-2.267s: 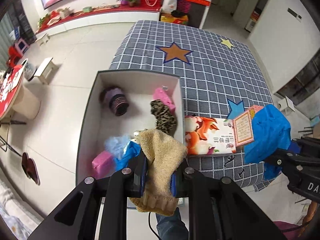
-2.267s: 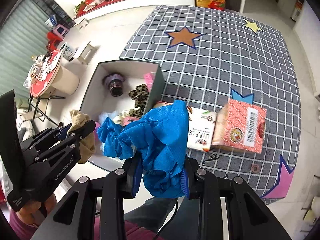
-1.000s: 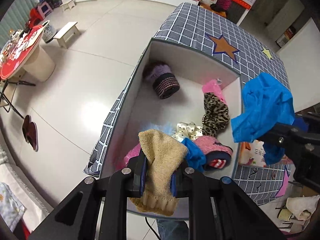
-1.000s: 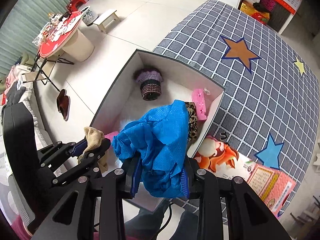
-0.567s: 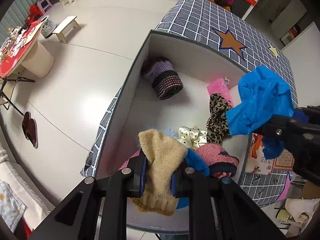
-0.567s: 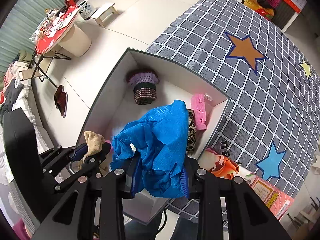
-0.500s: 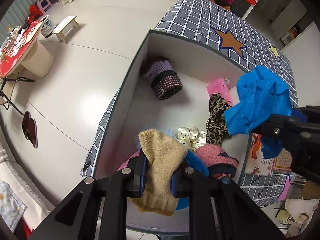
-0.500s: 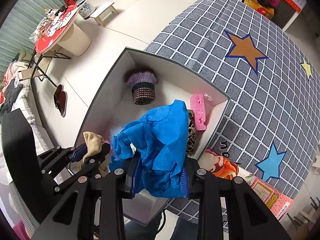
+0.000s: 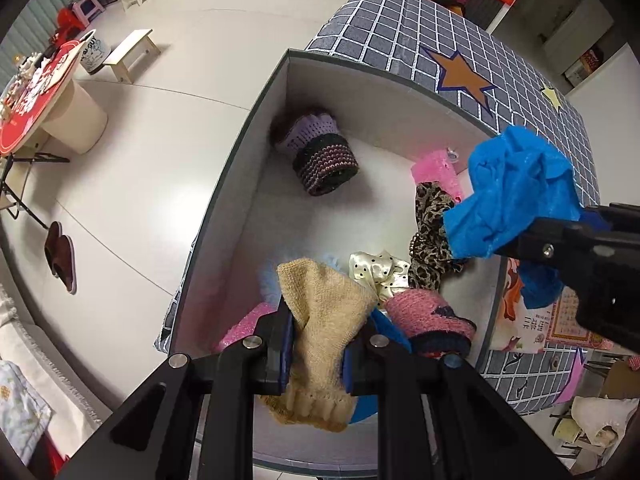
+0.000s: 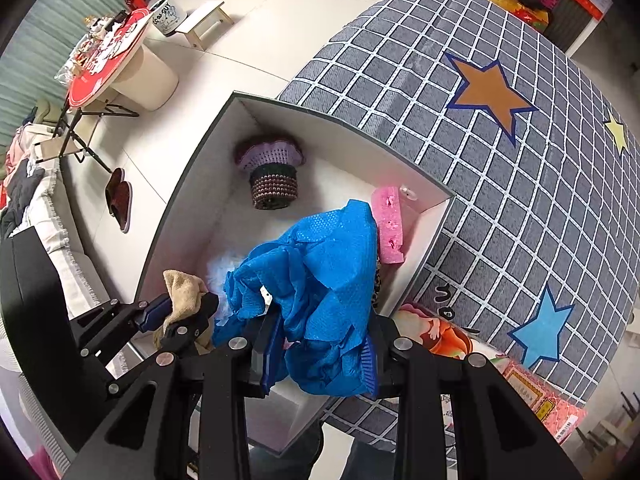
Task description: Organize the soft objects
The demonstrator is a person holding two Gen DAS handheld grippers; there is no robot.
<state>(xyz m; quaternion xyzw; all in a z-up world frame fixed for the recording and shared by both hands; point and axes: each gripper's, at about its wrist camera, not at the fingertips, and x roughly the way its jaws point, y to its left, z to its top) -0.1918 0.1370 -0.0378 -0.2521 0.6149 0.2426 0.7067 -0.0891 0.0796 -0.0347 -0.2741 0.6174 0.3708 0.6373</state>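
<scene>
Tan knit glove [image 9: 324, 320], cuff rearward, fills left jaws; right jaws clamp blue cloth [image 10: 320, 292].

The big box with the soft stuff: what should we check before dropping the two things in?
1. Left gripper grips tan knit glove: ok.
2. Right gripper grips blue cloth: ok.
3. Both items above the box: ok.
4. Bare floor beside the purple knit hat: ok.
5. Glove will miss the pink knit piece: cannot tell.
</scene>
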